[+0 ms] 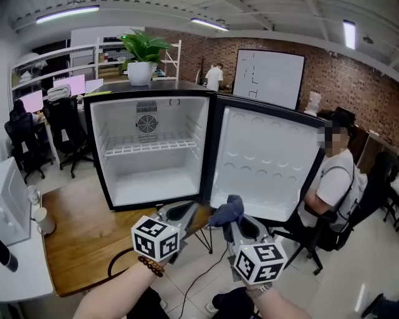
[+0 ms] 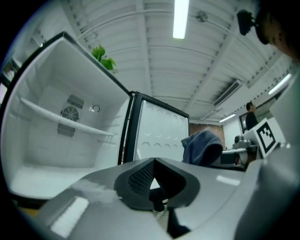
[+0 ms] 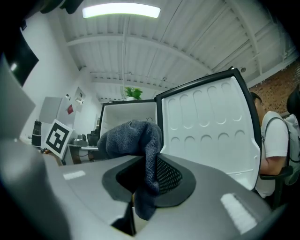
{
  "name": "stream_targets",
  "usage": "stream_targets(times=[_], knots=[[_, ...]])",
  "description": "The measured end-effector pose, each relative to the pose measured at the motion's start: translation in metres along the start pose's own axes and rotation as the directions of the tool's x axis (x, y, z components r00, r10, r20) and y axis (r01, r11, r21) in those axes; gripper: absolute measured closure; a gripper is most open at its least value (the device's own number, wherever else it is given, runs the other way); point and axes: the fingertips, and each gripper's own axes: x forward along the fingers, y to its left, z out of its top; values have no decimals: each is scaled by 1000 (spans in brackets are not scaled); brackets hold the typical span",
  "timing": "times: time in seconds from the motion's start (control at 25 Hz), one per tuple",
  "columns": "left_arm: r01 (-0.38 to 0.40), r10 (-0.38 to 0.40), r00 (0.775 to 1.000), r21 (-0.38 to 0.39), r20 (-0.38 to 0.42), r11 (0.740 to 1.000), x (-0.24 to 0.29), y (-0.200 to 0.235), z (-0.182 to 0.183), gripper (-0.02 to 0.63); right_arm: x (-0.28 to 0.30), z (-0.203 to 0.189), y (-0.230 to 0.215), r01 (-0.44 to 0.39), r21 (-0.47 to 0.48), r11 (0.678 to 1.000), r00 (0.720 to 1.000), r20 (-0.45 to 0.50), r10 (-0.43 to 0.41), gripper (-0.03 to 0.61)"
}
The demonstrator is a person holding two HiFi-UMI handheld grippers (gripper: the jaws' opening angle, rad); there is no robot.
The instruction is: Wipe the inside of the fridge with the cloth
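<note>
Right hand-held gripper point(image 1: 235, 223) pinching the blue cloth point(image 1: 227, 210) — left hand-held gripper point(image 1: 193, 207) pressed together, empty — before the open fridge point(image 1: 162, 177).

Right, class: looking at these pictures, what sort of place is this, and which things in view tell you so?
Most likely an open-plan office or lab workspace: monitors and office chairs at the left, a whiteboard against a brick wall, and strip lights overhead.
</note>
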Motion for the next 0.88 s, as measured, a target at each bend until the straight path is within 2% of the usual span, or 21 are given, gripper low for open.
stream_targets(times=[0.12,0.2,0.44,0.88], knots=[[-15,11,999,103,33,995,-27,-14,18,607,0,5,21,-39,-5,999,999,17,39,520],[-16,10,999,129,54,992,-40,-21,26,608,1,8,31,-55,-10,998,998,29,55,520],[-54,42,996,149,79,987,-77,-22,37,609,7,16,62,-108,-23,994,993,49,109,520],[-61,46,996,195,77,979,-100,-20,37,609,13,16,93,-134,-34,990,989,58,135,520]])
